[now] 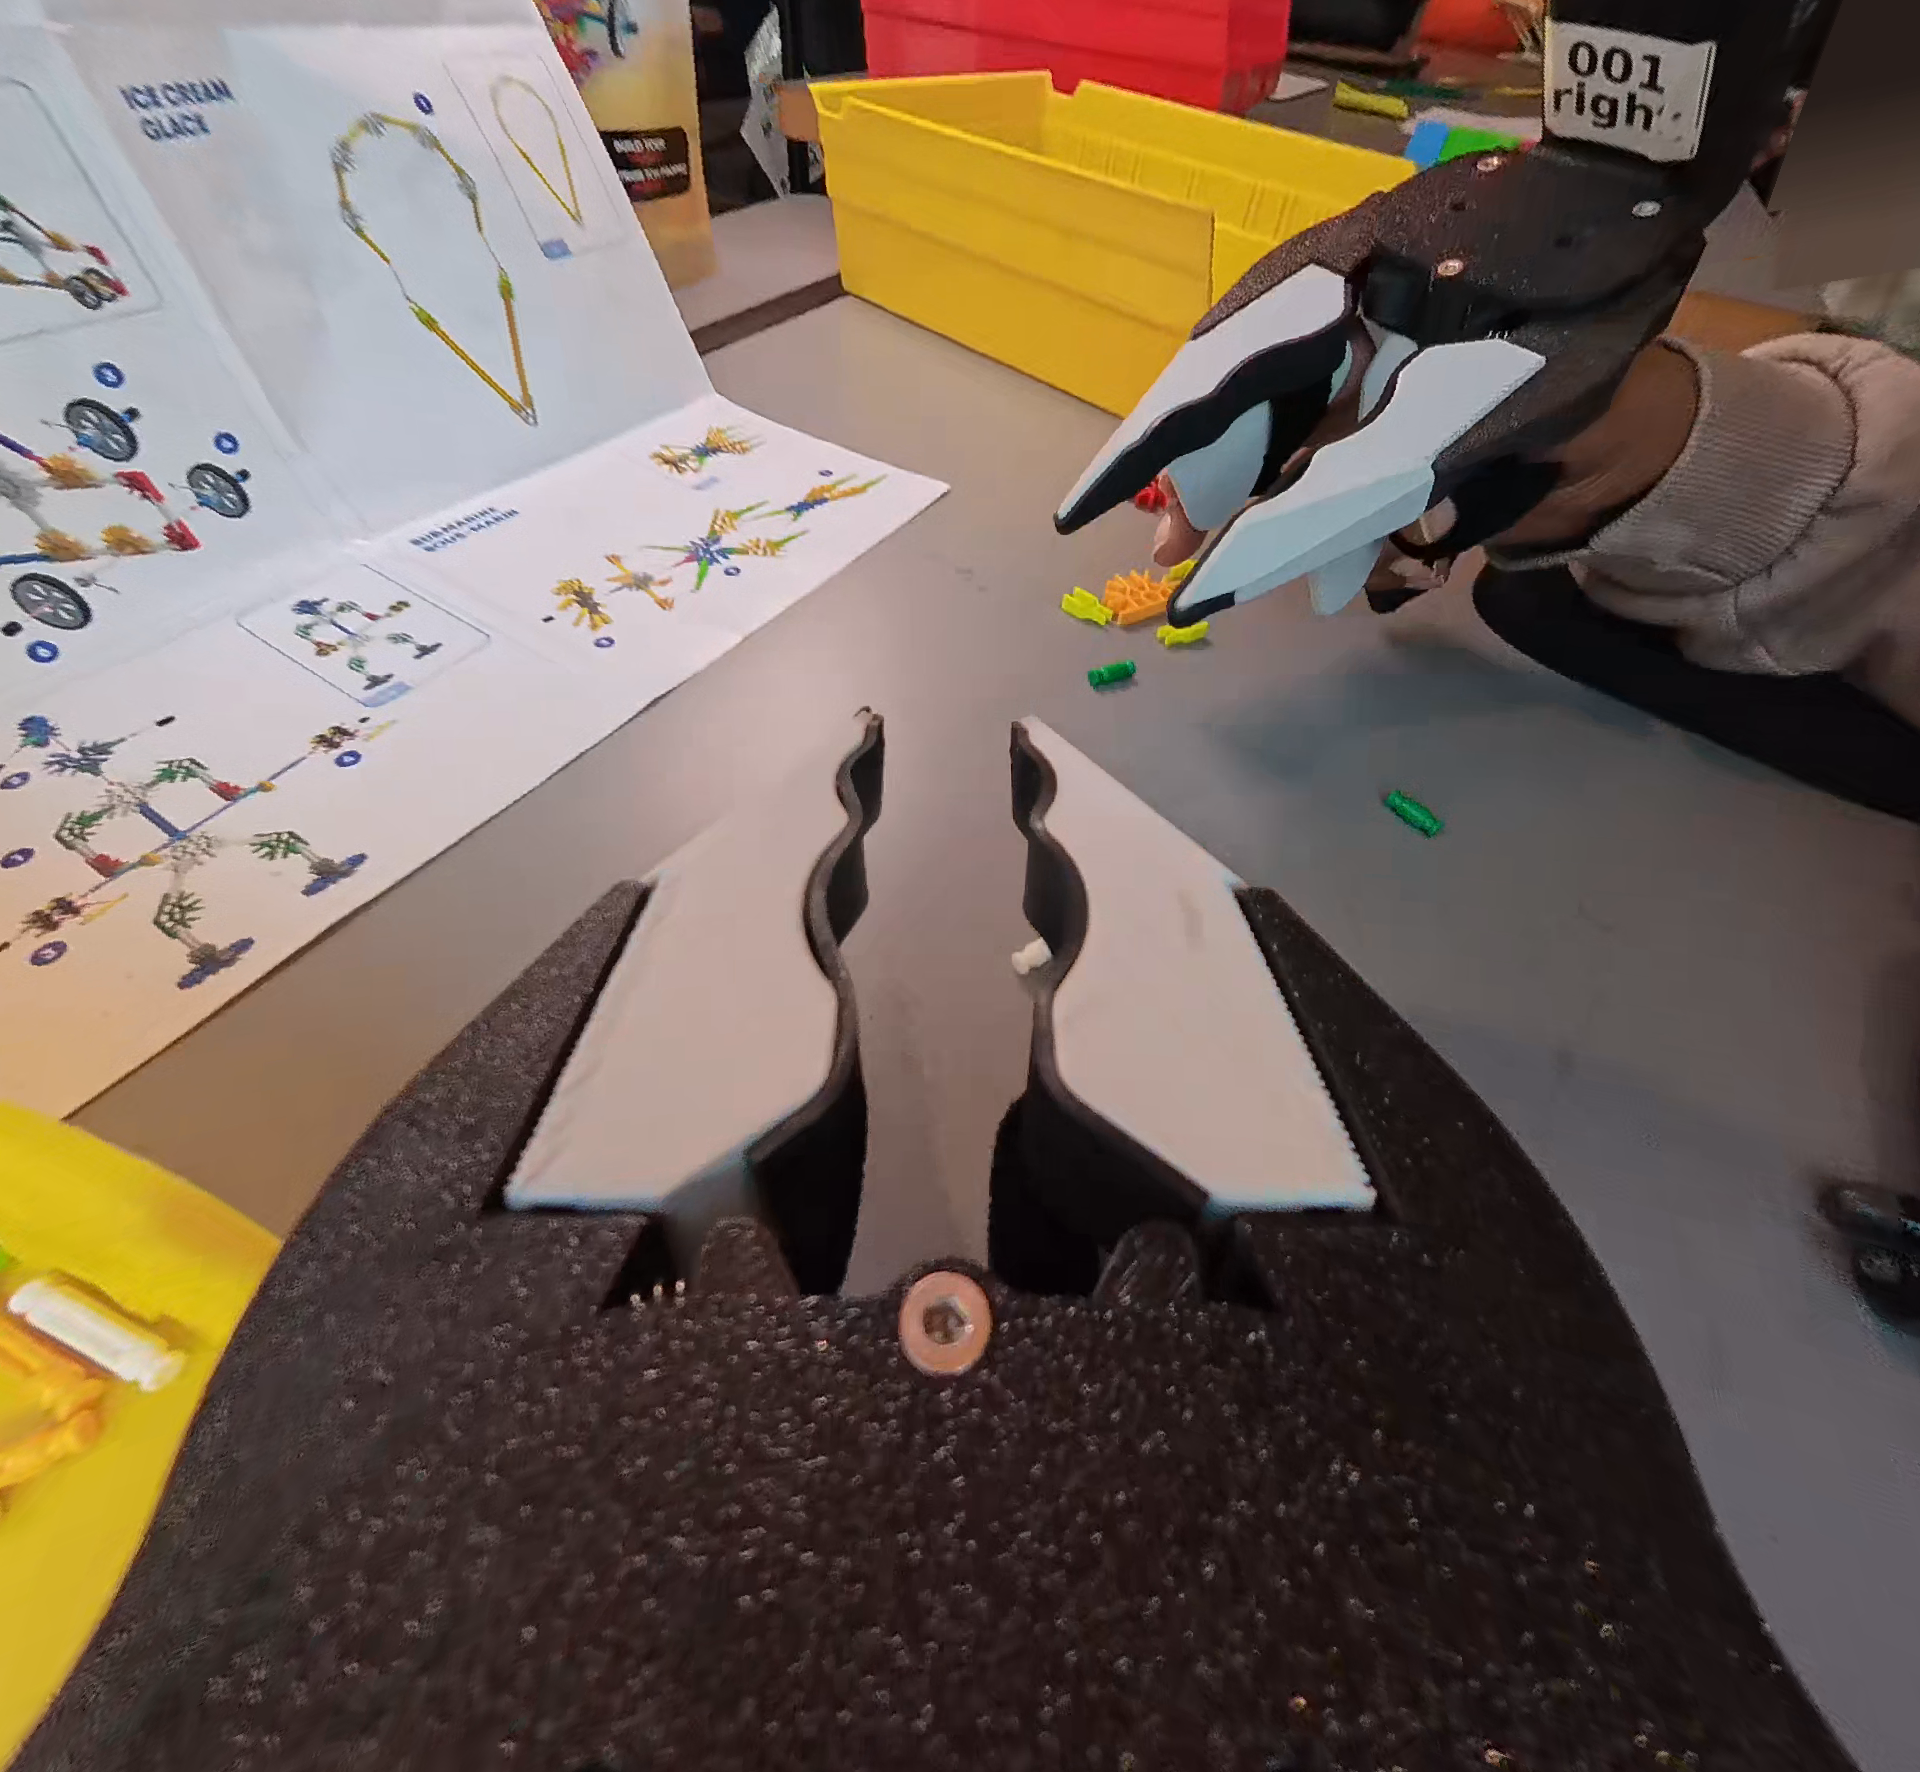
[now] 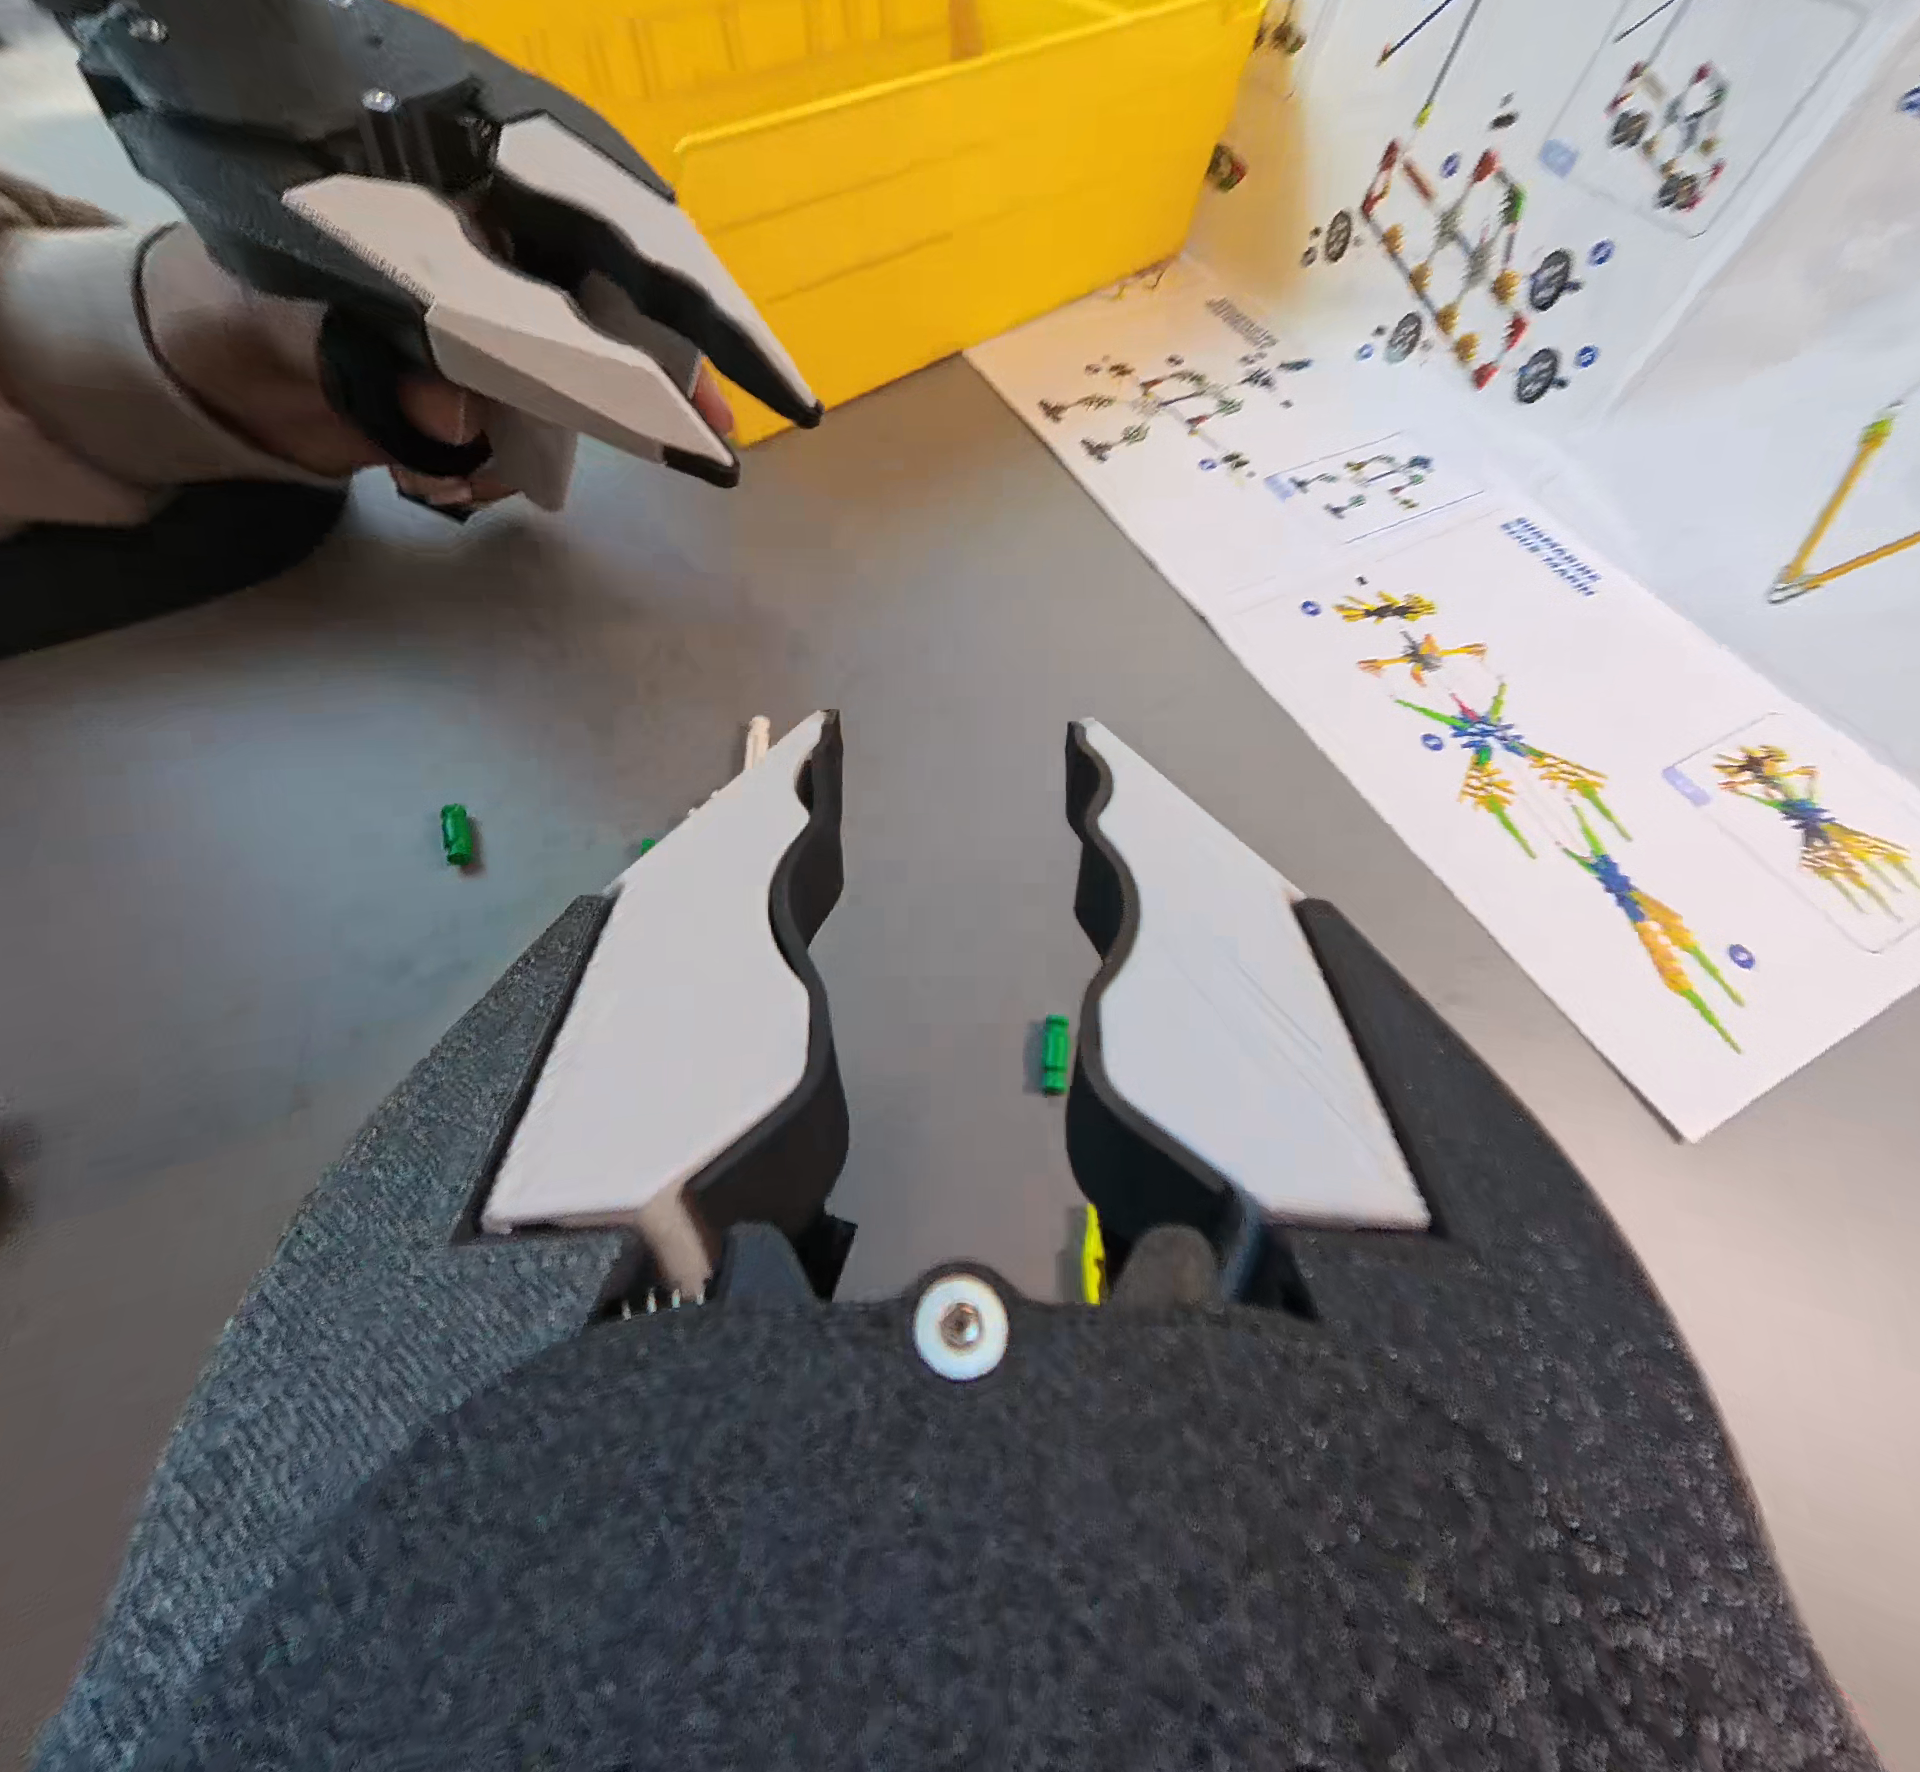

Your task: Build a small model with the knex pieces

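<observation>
Now your left gripper [image 1: 945, 735] hangs with its jaws apart, grasping nothing, above the bare grey table [image 1: 1351, 1047]; a small white peg [image 1: 1027, 960] lies under its right finger. Your right gripper [image 2: 954, 735] is also released, empty, over a short green plastic connector [image 2: 1051, 1055], beside the white folded instruction sheet [image 2: 1455, 891].

My left gripper [image 1: 945, 735] hovered level above the surface, its jaws parted and empty. My right gripper [image 2: 954, 735] hung likewise, tilted downward, its jaws spread wider and gripping nothing. A hand [image 2: 260, 372] in a beige sleeve gripped each handle from beneath.
</observation>
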The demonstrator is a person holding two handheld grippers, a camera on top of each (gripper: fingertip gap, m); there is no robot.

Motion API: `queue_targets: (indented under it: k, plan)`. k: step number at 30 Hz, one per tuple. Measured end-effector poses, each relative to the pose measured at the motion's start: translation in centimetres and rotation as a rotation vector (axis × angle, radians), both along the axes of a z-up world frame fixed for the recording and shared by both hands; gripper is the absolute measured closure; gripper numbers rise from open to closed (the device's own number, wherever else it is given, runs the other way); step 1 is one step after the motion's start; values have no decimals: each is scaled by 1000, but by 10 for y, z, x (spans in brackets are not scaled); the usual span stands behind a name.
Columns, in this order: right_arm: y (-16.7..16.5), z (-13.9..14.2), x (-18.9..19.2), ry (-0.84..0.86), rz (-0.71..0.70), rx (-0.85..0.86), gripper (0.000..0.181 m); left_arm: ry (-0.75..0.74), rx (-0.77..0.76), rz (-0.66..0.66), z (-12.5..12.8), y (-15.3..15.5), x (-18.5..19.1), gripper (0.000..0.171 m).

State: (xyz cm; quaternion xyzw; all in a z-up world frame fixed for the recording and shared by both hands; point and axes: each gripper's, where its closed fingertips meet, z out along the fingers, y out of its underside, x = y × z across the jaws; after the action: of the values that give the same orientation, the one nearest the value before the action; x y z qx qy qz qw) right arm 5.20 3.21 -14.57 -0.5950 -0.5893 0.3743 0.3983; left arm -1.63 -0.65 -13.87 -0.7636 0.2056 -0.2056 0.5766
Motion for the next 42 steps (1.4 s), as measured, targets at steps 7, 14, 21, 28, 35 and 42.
queue_targets:
  k: [7,14,21,28,35,42]
  plan:
    - [34,32,10,188,-148,65,131,-85,56,91,18,-3,-14,144]
    - [44,43,14,278,-196,98,125,-128,75,114,23,-6,-22,145]
    - [46,40,14,277,-213,122,125,-111,81,113,19,-5,-23,145]
    - [45,38,13,274,-214,114,125,-132,52,103,17,-5,-21,145]
    - [46,35,13,268,-215,110,124,-118,47,101,14,-4,-20,145]
    - [46,35,12,270,-213,109,121,-116,28,87,10,-4,-18,145]
